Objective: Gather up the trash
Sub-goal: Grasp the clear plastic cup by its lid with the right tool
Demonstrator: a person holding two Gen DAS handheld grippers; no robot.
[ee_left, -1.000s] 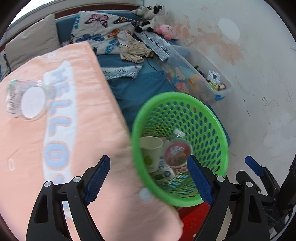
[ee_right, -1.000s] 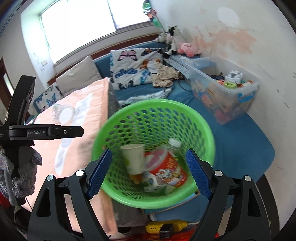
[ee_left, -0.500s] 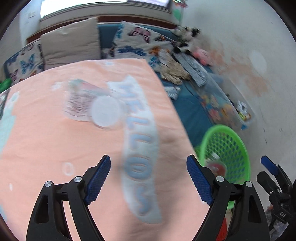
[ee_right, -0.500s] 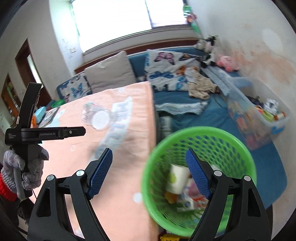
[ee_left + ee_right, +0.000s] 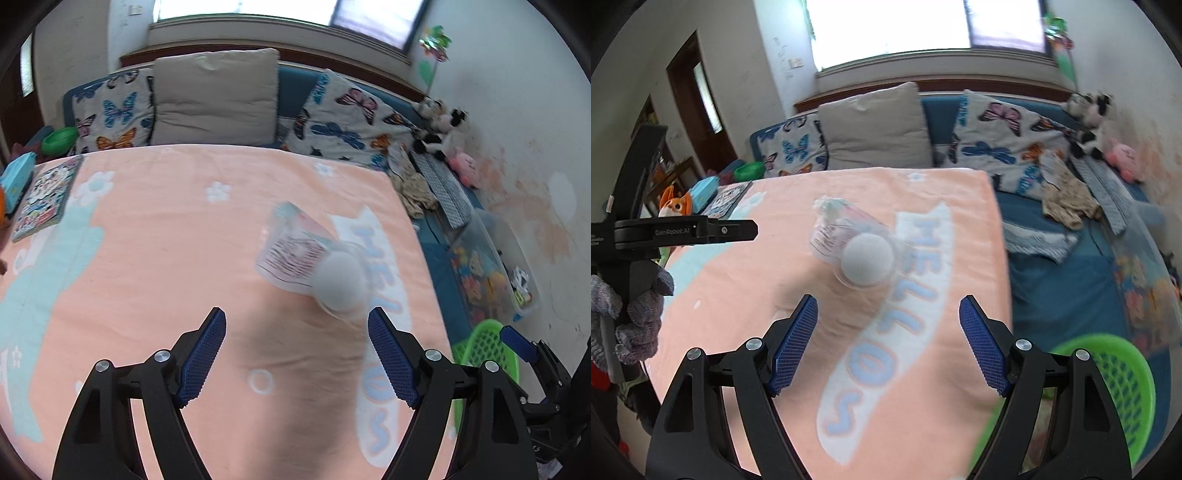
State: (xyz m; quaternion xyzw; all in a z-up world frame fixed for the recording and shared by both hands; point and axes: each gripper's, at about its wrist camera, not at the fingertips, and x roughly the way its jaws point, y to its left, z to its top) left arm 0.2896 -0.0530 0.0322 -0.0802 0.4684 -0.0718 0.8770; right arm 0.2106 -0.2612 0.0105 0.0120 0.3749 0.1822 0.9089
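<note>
Left black two-finger gripper with blue ribbed pads (image 5: 295, 354): pitched downward over the peach towel-like cloth printed with pale-blue "HELLO" lettering (image 5: 155, 258). Its jaws are spread and have just been narrowing; nothing lies between them.

Right black two-finger gripper with blue ribbed pads (image 5: 888, 341): likewise pitched downward over the cloth (image 5: 923, 369), jaws spread, just narrowing, nothing between them. In the right wrist view the left gripper's body sits at the cloth's left edge, held by a hand in a grey knitted glove (image 5: 635, 314).

Task item: 1 crumpled clear plastic wrapper with printed label and a round white disc-like part (image 5: 314, 258) lies on the cloth beside the "HELLO" lettering, ahead of both grippers and touched by neither (image 5: 849, 243). It is blurred, so its exact form cannot be told.

The round green perforated plastic basket (image 5: 1108, 373) stands low off the cloth's right edge.

Surface and room, relative to the cloth: a colourful flat booklet (image 5: 44, 199) on its far-left corner; behind it, a blue sofa with 1 beige cushion (image 5: 216, 98) between butterfly-print cushions; to its right, a clear plastic toy bin (image 5: 487, 269) against the stained white wall.
</note>
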